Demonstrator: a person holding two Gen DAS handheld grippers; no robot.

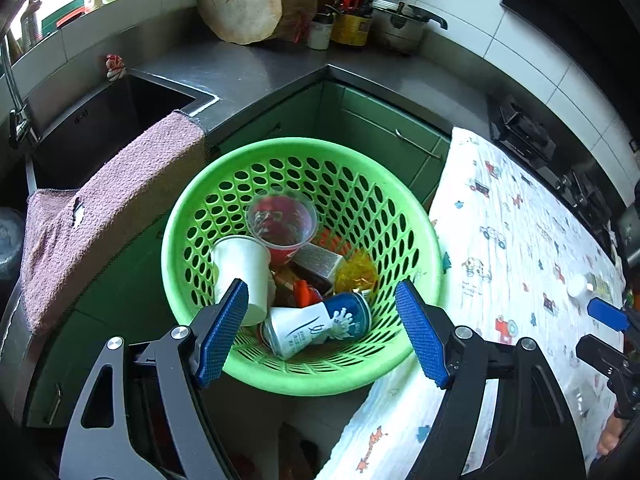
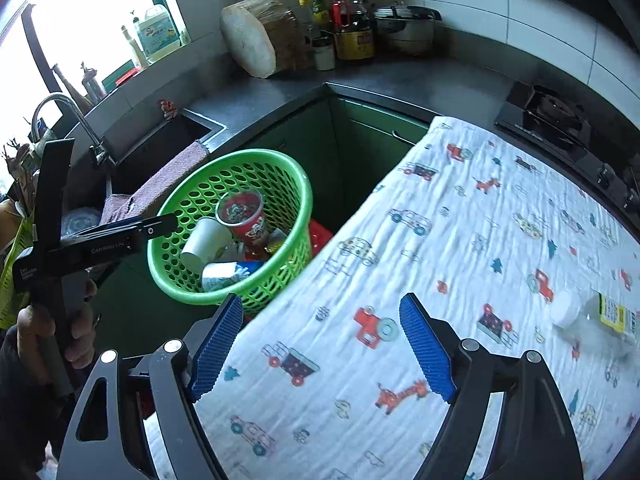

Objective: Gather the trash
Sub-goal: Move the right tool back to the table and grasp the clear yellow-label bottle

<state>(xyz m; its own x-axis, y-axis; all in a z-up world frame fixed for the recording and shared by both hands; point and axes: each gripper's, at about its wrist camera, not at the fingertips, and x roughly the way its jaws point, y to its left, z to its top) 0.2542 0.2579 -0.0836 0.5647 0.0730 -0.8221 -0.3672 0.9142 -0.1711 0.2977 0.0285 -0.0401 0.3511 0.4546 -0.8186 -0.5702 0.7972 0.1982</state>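
Left hand-held gripper point(image 1: 320, 320) released, nothing btwn pads, over green basket point(image 1: 420, 248) w/ paper cup point(image 1: 236, 264), red cup point(image 1: 280, 220), can point(image 1: 316, 328) inside. Right hand-held gripper point(image 2: 322, 344) also released, empty, above printed cloth point(image 2: 460, 240); clear plastic bottle point(image 2: 592, 316) lies on cloth at right.

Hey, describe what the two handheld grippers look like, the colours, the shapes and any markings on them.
Both the left gripper and the right gripper have black angular metal frames with triangular cut-outs and round silver bolts. Their fingers carry blue pads with a fine ribbed texture. From the right wrist view, the left gripper's black body shows small white lettering, too blurred to read.
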